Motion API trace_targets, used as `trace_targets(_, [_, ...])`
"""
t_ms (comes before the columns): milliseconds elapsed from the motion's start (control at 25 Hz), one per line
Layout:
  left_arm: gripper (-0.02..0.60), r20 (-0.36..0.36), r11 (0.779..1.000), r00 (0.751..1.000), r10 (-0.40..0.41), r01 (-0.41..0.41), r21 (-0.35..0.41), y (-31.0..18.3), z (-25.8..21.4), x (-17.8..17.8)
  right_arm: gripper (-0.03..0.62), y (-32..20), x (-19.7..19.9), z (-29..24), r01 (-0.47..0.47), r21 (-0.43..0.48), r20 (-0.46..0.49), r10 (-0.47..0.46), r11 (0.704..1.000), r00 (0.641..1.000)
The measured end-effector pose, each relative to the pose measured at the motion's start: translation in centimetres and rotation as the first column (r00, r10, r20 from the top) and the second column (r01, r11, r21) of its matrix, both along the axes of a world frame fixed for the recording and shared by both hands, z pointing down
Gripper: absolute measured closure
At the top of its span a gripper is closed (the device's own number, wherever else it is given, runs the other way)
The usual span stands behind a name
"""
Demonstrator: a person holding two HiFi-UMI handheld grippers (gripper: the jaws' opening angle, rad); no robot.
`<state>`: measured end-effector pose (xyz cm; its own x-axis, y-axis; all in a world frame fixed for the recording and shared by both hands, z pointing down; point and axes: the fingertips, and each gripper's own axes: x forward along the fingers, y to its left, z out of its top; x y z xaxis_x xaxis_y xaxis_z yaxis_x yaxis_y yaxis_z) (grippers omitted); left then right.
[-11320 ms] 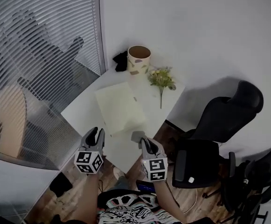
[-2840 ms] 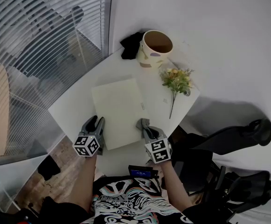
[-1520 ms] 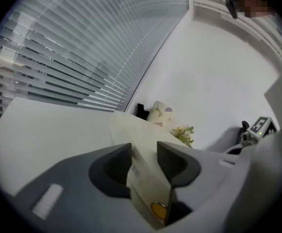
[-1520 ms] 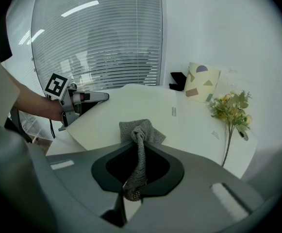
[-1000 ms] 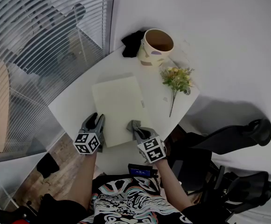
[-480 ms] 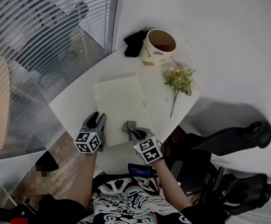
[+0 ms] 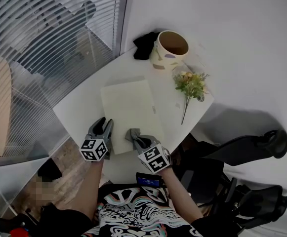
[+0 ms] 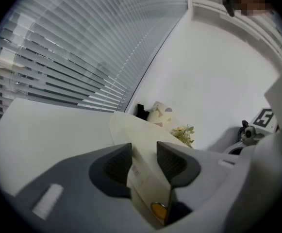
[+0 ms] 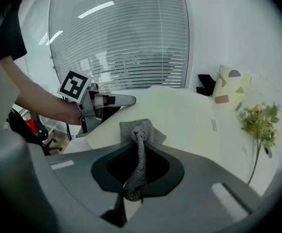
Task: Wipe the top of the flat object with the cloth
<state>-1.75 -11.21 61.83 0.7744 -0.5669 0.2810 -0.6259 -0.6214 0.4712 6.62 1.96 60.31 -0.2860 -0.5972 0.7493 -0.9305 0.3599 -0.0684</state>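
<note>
We hold the left gripper (image 8: 144, 155) with its 2 fingers clamped on the near left edge of the pale flat board (image 7: 131, 105), which lies on the white surface (image 7: 79, 115). The right gripper (image 9: 138, 144) has its fingers pinched on the grey cloth (image 9: 149, 130), whose bunched end rests on the board's near end, close beside the left gripper.
</note>
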Motion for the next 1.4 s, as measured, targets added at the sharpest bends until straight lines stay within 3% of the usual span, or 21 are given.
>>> trace_targets(800, [0.368,0.001,1.000,1.000,-0.001,0.001,0.003,0.1,0.0,0.0,0.574,0.2,-2.6,0.8,0.069,-0.013,0.009,-0.069,0.998,0.998])
trace_targets(1400, [0.370,0.001,1.000,1.000,-0.003,0.003,-0.016,0.2,0.1,0.0,0.574,0.2,-4.6,0.8,0.163,-0.052,-0.071,-0.167,0.985,0.983])
